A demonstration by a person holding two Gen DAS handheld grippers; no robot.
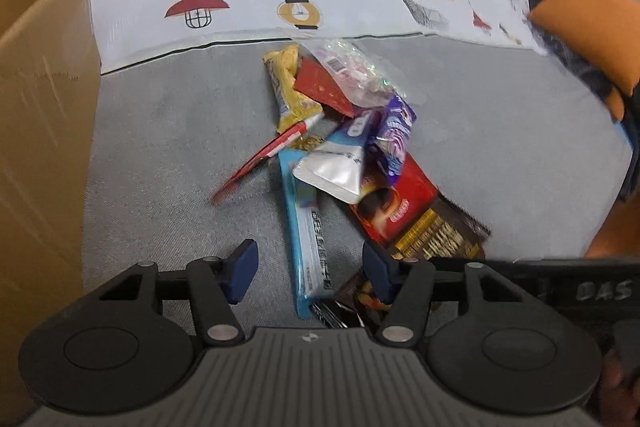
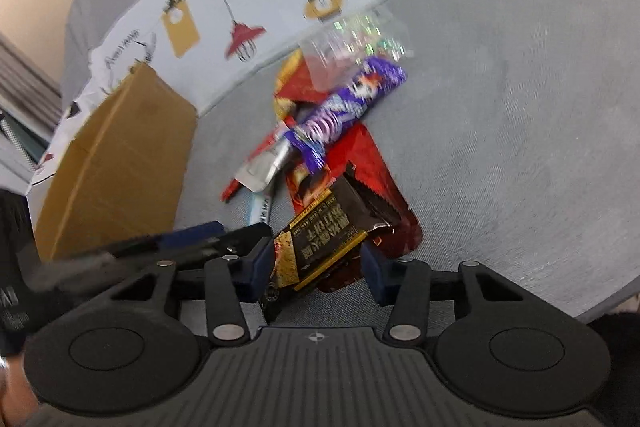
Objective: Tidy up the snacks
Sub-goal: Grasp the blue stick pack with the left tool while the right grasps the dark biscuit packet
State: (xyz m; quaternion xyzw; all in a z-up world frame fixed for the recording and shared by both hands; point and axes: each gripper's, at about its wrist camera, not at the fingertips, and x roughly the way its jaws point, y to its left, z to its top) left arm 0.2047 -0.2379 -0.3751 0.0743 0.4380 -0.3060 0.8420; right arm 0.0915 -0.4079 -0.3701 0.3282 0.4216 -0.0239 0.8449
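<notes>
Left gripper [image 1: 310, 269] hangs low over the near end of the snack pile, jaws partly apart; the long light-blue foil bar wrapper [image 1: 308, 227] lies between the blue pads, nothing pressing it, so not gripped. Right gripper [image 2: 316, 265] straddles the black-and-gold printed biscuit packet [image 2: 320, 239]; left pad looks to touch its edge, right pad clear, so no firm hold.

Behind it a glossy red coffee sachet [image 1: 394, 203], a silver-and-blue pouch [image 1: 340, 167], a purple wrapped candy bar [image 2: 344, 107], yellow packet [image 1: 286, 83] and clear crinkly bag [image 1: 352, 71], all heaped on the grey fabric sofa seat [image 1: 500, 147]. Brown cardboard box [image 1: 44, 115] stands at left, beside the pile.

Step, I'd say: first picks. Next: close on one packet each, lift clear of neighbours, carry boxward.
</notes>
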